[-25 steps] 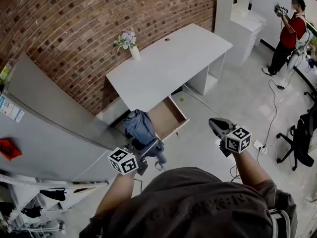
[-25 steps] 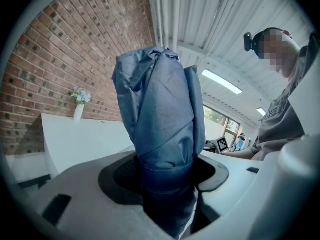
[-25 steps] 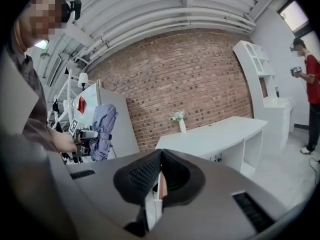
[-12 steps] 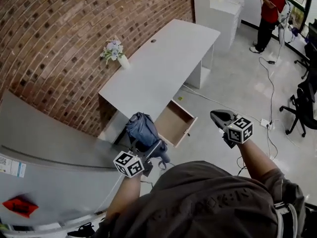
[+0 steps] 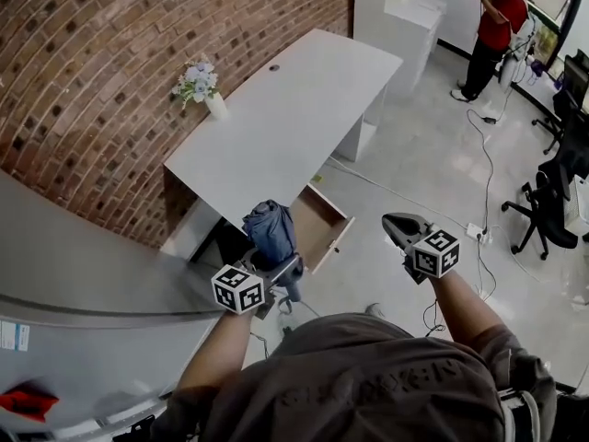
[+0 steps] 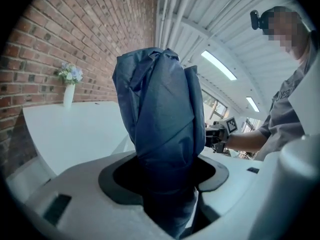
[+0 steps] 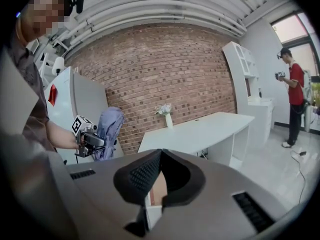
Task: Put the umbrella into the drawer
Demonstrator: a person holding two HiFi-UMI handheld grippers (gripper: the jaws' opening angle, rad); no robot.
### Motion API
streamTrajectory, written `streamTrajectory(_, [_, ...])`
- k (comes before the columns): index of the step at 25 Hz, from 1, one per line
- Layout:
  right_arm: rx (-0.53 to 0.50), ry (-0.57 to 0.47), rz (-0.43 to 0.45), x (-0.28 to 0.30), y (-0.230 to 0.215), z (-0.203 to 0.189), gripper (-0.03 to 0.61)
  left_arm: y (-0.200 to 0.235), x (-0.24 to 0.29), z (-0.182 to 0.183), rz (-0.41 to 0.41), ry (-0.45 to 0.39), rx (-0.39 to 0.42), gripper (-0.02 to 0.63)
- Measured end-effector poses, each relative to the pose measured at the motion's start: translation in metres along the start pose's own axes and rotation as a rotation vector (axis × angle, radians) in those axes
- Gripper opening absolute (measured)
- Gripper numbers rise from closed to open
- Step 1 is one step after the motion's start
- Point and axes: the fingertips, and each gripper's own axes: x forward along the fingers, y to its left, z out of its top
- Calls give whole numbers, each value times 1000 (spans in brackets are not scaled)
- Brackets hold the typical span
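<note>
Currently clamped in the left hand-held gripper (image 5: 282,271): the folded blue umbrella (image 5: 270,230), bundled end upward. Jaws spread wide around its lower part and pressing the fabric from both sides, plain in the left gripper view, with the blue bundle filling the middle. Held in the air over the floor (image 5: 414,164), just before the drawer (image 5: 322,224), overlapping its left edge in the head view and not inside it. Drawer pulled out from under the white bench (image 5: 285,109), its light wooden inside showing. At the bench's far left corner, close to the brick wall (image 5: 110,53), a white vase (image 5: 215,105) with pale flowers, upright. Right hand-held gripper (image 5: 396,224) raised to the right of the drawer, well apart from the umbrella. Jaws pressed together at the tips, pinching nothing, pointing toward the bench. Further back, beside a tall white cabinet (image 5: 409,17), a person (image 5: 492,21) in a red top, standing with both hands raised. On the floor at right, a thin cable (image 5: 483,155) trailing past a black office chair (image 5: 543,210).
</note>
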Motion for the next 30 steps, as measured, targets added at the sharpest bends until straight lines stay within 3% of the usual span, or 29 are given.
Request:
streamTrajectory(11, [67,18,-13,13,-52,-39,-6,30,95,-62,-4,195,-79,262])
streamTrajectory(19, [107,43,-5,36,-66,-82,-6,74,149,-129,46,386,-40,262])
streamTrajectory(30, [148,75,9,74,-84,-148,-6,142,204,-206,140,525,-122,262])
